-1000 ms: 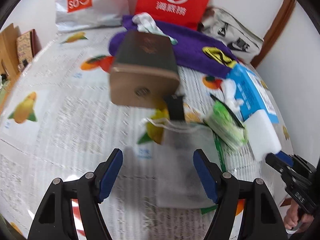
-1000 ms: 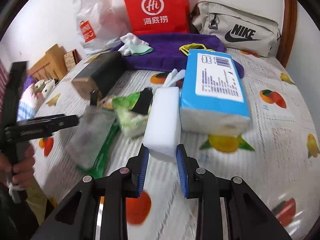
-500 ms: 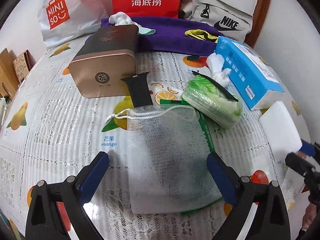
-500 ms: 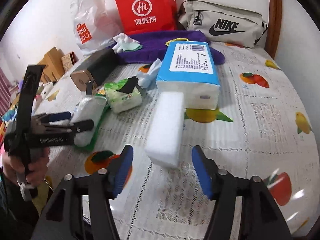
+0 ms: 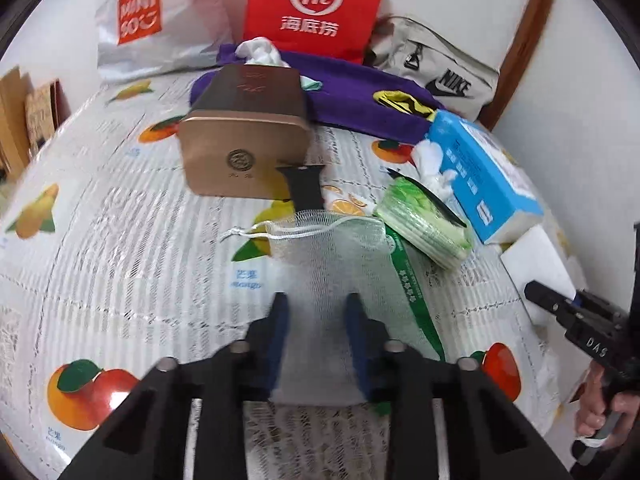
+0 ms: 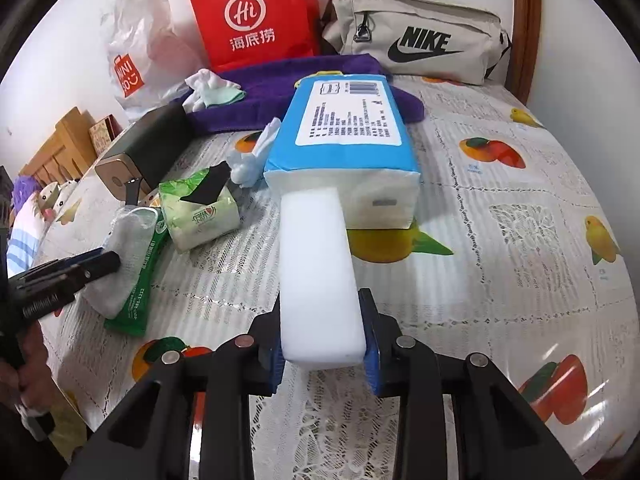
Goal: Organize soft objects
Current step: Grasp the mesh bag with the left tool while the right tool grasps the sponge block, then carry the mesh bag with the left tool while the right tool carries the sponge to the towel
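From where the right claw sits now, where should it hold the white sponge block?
At its near short end, from the table's front edge. The white sponge block lies lengthwise toward the blue tissue pack, its narrow width fitting between the right claw pads, which have just closed on that end.

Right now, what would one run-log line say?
left gripper: just closed on mesh bag | right gripper: just closed on white sponge | both on table
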`<state>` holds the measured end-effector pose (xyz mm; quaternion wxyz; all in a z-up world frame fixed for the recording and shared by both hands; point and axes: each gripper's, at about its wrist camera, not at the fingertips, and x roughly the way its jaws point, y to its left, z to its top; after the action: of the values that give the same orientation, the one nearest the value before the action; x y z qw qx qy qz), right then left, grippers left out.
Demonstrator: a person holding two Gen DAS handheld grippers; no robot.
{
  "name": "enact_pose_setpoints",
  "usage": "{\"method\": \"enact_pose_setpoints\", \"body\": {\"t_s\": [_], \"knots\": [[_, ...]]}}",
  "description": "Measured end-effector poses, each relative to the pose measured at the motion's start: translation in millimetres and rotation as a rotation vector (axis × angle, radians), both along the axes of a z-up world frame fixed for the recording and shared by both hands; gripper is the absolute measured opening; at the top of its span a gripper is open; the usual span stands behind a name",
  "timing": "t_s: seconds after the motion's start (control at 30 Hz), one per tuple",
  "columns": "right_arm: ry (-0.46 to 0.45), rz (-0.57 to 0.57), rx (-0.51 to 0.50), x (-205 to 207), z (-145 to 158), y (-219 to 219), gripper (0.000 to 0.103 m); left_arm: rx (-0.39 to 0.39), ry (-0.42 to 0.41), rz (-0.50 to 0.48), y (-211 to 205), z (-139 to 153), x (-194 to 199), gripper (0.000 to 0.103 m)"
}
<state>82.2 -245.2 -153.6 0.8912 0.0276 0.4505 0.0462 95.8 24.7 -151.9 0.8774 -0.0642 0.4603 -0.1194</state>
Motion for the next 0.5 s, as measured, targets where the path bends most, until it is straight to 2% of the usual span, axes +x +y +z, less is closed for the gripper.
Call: {"method": "enact_pose_setpoints", "body": {"t_s": [0.03, 0.13, 0.23, 0.4, 0.5], "knots": [[-0.004, 0.001, -0.001, -0.6, 0.7, -0.6, 0.031, -0.004, -0.002, 0.004, 3.2, -0.4, -0.2, 0.014], [-0.015, 0.01, -0.014, -3.3, 3.4, -1.6, 0.031, 0.001, -0.008, 0.01, 11.0, 0.7, -3.0, 0.009], [-0.008, 0.011, -0.028, -3.5, 2.3, -2.9, 0.031, 0.019, -0.026, 0.03, 18.5, 5.7, -6.6, 0.009], [0.008, 0.006, -0.051, -5.2, 0.0, -6.7, 0.031, 0.132, -0.023, 0.096, 34.9, 6.0, -4.3, 0.009], [0.017, 0.01, -0.038, -5.9, -1.3, -8.7, 0.032, 0.105, 0.013, 0.115, 49.2, 0.7, -0.5, 0.01]]}}
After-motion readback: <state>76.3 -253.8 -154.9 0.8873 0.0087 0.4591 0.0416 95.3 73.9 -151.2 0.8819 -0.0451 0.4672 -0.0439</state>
